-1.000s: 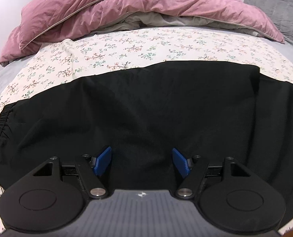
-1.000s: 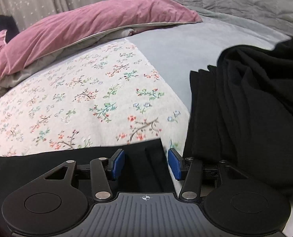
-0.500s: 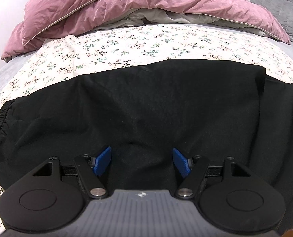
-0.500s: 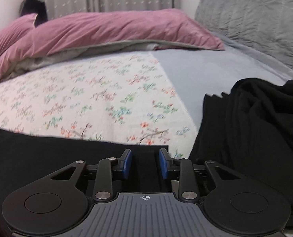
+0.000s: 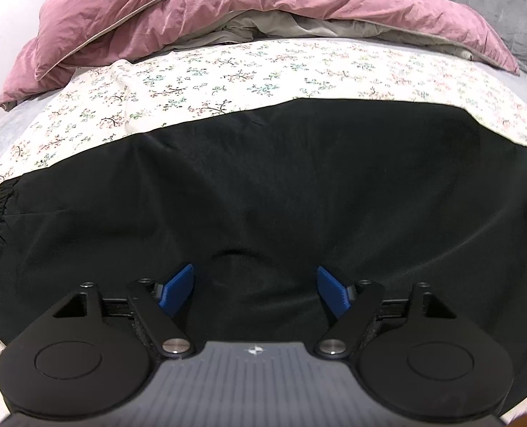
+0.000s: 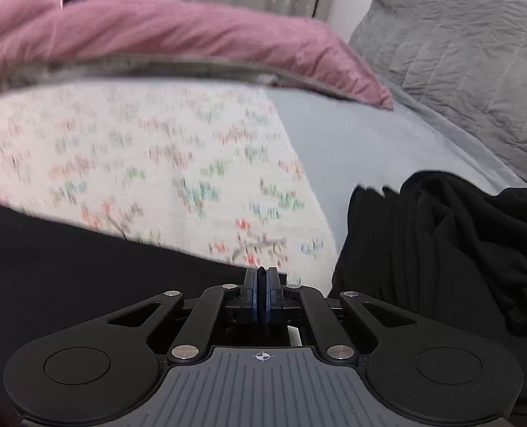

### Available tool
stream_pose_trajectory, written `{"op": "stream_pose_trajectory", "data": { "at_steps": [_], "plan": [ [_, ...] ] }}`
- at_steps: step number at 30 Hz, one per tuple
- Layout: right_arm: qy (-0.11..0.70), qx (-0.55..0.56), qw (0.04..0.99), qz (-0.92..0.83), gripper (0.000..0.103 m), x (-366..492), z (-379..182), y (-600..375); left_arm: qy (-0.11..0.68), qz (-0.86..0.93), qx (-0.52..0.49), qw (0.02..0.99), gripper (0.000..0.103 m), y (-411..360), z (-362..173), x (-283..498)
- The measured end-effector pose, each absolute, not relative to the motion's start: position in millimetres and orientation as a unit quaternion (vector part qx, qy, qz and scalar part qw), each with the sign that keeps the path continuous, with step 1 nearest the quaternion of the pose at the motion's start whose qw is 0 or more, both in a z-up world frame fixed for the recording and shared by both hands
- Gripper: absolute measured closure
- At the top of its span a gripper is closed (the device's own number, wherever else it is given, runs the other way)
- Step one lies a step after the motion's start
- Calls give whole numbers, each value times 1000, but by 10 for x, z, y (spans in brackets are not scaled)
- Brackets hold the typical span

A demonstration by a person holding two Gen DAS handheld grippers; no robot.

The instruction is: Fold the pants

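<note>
Black pants (image 5: 299,185) lie flat across the floral sheet (image 5: 249,74) on the bed, long axis running side to side, elastic waistband at left. The left claw (image 5: 254,290) hovers spread over them; the right claw (image 6: 262,297) is pressed together, pinching the pants' far right corner.
</note>
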State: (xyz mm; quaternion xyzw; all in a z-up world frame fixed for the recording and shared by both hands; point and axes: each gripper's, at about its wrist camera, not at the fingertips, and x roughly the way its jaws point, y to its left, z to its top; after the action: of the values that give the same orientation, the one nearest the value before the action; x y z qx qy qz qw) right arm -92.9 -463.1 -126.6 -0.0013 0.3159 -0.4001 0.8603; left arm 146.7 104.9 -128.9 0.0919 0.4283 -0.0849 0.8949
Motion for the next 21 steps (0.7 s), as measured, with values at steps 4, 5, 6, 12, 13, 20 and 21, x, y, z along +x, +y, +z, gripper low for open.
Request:
{"op": "stream_pose_trajectory", "data": {
  "at_steps": [4,5,6,12,13,20,21],
  "plan": [
    [340,-27,839,-424,90,-782,-1225,-4589,450,-87,84,885,1,1095,-1254,1536],
    [334,-26,836,-435,89,-766,-1177,-4567,455,-86,83,883,1,1092,-1230,1556],
    [325,-25,839,-435,89,-750,-1114,-4533,454,-89,80,883,1,1087,-1199,1573],
    [300,-8,901,-313,62,-311,-817,-4081,400,-140,48,904,1,946,-982,1714],
    [302,2,908,-289,62,-188,-799,-3991,394,-149,40,906,1,916,-973,1753],
    [309,60,943,-112,46,770,-771,-3368,365,-210,3,907,1,754,-1096,1984],
    [309,64,945,-93,41,895,-766,-3285,364,-218,2,905,1,746,-1137,2008]
  ]
}}
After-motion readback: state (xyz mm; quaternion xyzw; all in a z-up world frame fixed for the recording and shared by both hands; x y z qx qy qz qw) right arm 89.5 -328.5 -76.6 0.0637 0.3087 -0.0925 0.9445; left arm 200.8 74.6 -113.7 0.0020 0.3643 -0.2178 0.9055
